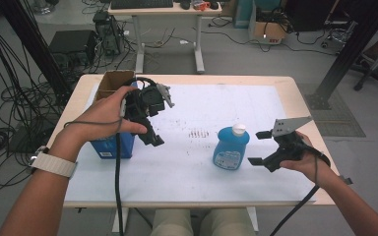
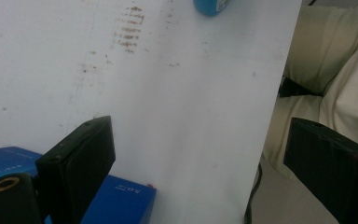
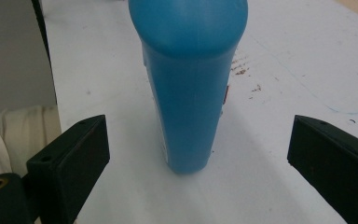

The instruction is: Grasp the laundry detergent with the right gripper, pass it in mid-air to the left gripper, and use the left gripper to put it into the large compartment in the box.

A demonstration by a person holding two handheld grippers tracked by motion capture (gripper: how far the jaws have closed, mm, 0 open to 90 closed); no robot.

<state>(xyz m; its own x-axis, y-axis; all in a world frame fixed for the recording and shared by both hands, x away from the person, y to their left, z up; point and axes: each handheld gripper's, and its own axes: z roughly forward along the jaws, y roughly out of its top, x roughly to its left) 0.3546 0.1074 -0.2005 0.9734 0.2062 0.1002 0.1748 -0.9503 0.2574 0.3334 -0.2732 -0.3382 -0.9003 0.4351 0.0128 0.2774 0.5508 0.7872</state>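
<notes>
A blue bottle (image 1: 231,147) with a white cap stands upright on the white mat (image 1: 192,167), right of centre. My right gripper (image 1: 259,147) sits just to its right, open, jaws pointing at it. In the right gripper view the bottle (image 3: 189,88) stands ahead of the two spread jaws, a little beyond them. My left gripper (image 1: 153,133) is held above the blue box (image 1: 112,145) at the table's left, open, with nothing between its jaws. The left gripper view looks down on the box (image 2: 121,198), the mat (image 2: 177,102) and the bottle's base (image 2: 212,5).
An open cardboard box (image 1: 114,81) stands at the table's back left, behind the blue box. Brown smudges (image 1: 199,132) mark the mat's middle. The person's legs (image 2: 335,70) are past the table's near edge. Cables, a desk and stands fill the floor beyond.
</notes>
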